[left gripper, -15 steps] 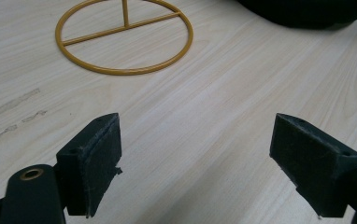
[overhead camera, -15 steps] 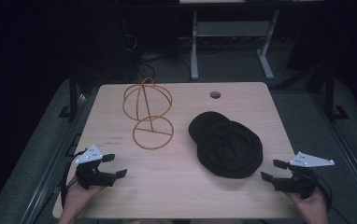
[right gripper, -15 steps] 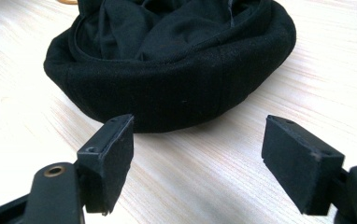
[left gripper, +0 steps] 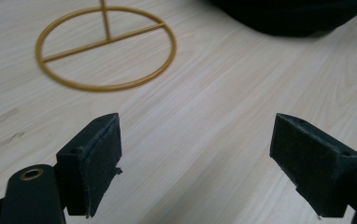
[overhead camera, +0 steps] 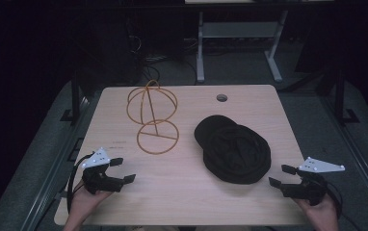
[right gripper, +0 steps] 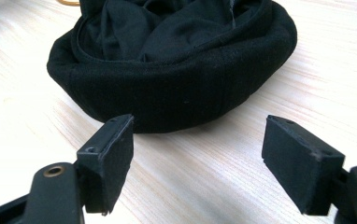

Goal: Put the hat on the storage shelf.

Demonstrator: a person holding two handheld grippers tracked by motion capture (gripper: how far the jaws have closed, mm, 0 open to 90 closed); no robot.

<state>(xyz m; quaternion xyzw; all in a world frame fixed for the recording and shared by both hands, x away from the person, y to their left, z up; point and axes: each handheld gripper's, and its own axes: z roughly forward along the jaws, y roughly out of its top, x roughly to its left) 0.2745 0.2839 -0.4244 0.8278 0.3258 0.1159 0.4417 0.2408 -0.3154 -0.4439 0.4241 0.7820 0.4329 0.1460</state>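
Observation:
A gold wire hat stand [overhead camera: 152, 114] with a round ring base [left gripper: 105, 49] rises at the table's middle left. Right of it lies a black fabric hat [overhead camera: 236, 149], opening upward [right gripper: 174, 60]. My left gripper [overhead camera: 123, 170] rests near the table's front left corner, open, nothing between its jaws; the ring base lies ahead of it [left gripper: 197, 158]. At the front right, my right gripper [overhead camera: 282, 175] is open and empty too, its jaws pointing at the hat's brim a short way off [right gripper: 197, 158].
The light wooden table [overhead camera: 182, 202] has a round cable hole [overhead camera: 222, 97] near its far edge. Beyond the table stands a white metal frame [overhead camera: 242, 36] on a dark floor. Bare tabletop lies between the two grippers.

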